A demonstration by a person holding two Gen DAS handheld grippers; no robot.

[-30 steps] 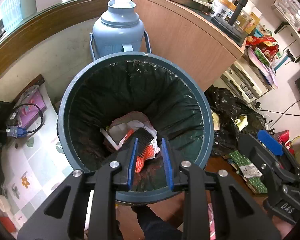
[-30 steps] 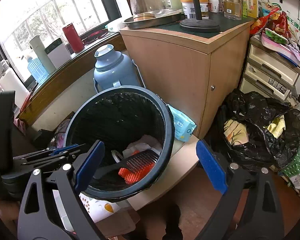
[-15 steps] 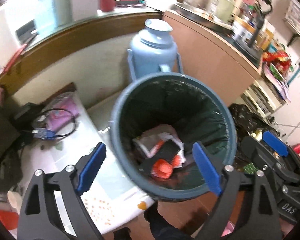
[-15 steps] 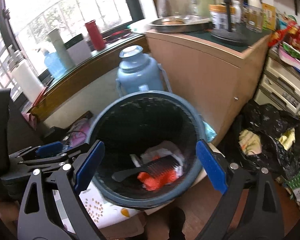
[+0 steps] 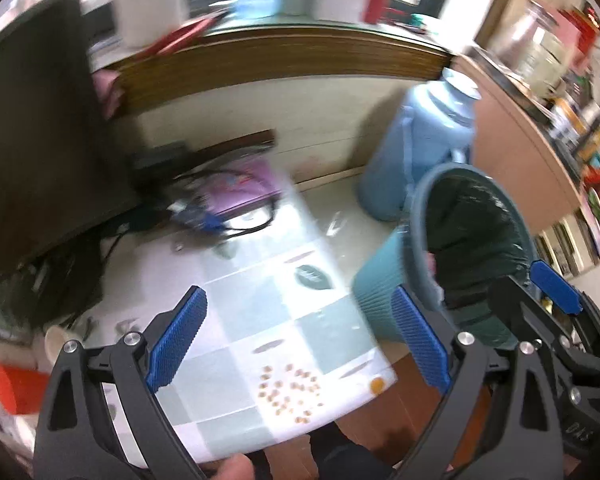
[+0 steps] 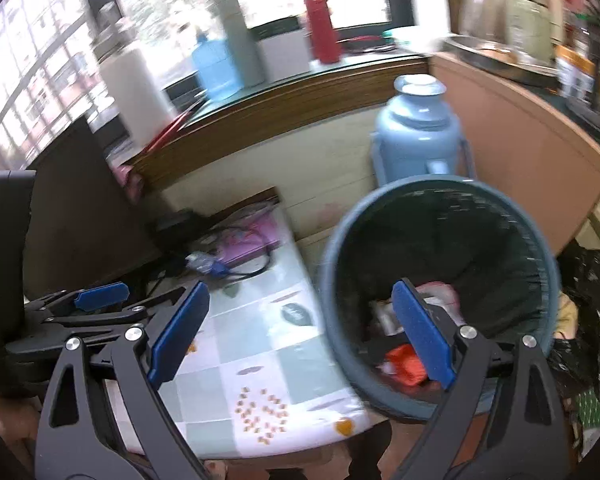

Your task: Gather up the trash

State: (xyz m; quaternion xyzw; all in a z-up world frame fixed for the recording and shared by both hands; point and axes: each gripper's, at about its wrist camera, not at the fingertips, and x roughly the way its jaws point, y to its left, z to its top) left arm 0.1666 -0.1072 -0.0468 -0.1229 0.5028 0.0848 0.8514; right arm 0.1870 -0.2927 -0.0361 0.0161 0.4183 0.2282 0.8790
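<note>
The teal bin (image 6: pixel 440 220) with its dark liner stands at the table's right end, also seen in the left wrist view as the bin (image 5: pixel 472 248). Orange-red trash (image 6: pixel 404 362) and pale paper lie at its bottom. My left gripper (image 5: pixel 298 300) hangs over the patterned tablecloth (image 5: pixel 268 320), left of the bin. Its jaws are opening wide with nothing between them. My right gripper (image 6: pixel 300 292) is open and empty, with its right finger in front of the bin's mouth. Both views are blurred by motion.
A pale blue jug (image 6: pixel 416 132) stands behind the bin, beside a wooden cabinet (image 6: pixel 520 140). A dark monitor (image 5: pixel 32 120), cables and a purple item (image 5: pixel 240 192) crowd the table's back left. A red cup (image 5: pixel 16 388) sits at the left edge. A black trash bag (image 6: pixel 588 300) lies right of the bin.
The left gripper opened and let go of the black comb, which dropped into the bin. Both grippers then swung left, from above the bin to above the table.
</note>
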